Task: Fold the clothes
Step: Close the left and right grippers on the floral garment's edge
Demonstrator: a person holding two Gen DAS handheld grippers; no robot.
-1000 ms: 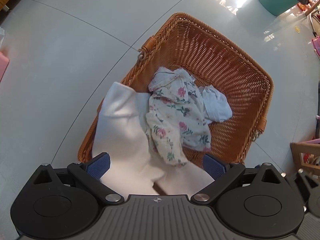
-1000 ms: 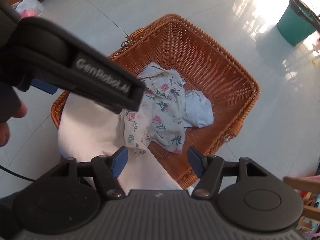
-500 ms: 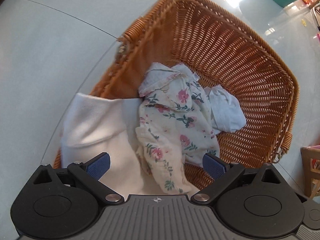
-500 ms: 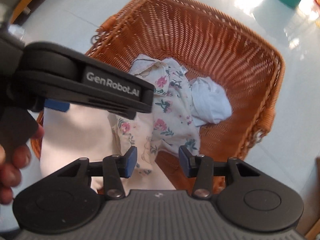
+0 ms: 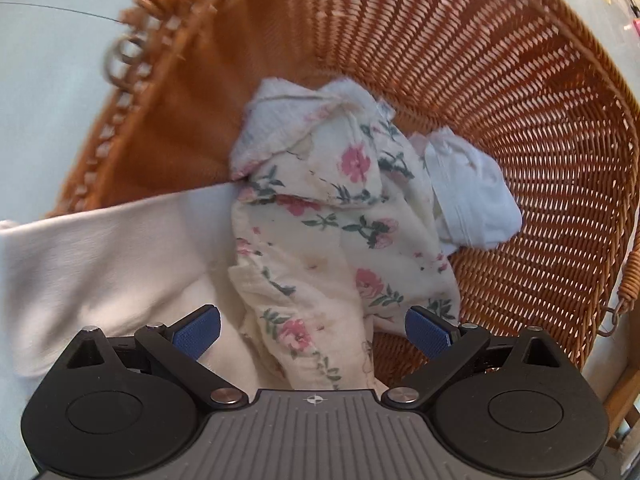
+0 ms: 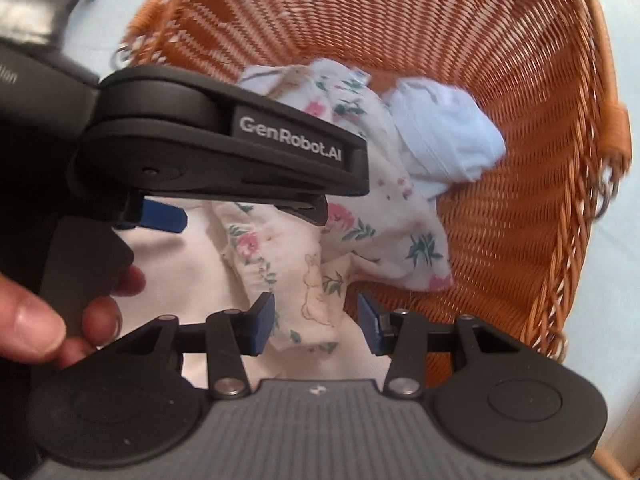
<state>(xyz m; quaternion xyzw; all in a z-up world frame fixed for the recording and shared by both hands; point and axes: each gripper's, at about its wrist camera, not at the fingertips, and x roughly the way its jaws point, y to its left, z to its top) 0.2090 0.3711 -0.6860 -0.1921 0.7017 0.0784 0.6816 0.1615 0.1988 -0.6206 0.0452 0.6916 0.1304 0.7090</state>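
A floral garment (image 5: 320, 232) lies crumpled in a wicker basket (image 5: 500, 80), with a small white garment (image 5: 468, 192) to its right and a plain white cloth (image 5: 100, 248) draped over the basket's near left rim. My left gripper (image 5: 312, 330) is open, its jaws straddling the floral garment's near end. My right gripper (image 6: 316, 322) is open, narrower, with the floral garment's (image 6: 312, 292) hanging end between its pads. The left gripper's body (image 6: 224, 152) crosses the right wrist view above the cloth.
The basket (image 6: 520, 160) stands on a pale glossy floor (image 5: 48, 80). A metal ring handle (image 5: 122, 60) sits on its left rim. A hand (image 6: 52, 320) holds the left gripper. A wooden frame edge (image 5: 624, 400) shows at the lower right.
Both grippers have moved down and forward into the basket toward the floral garment. The right gripper's jaws have narrowed around the garment's near end.
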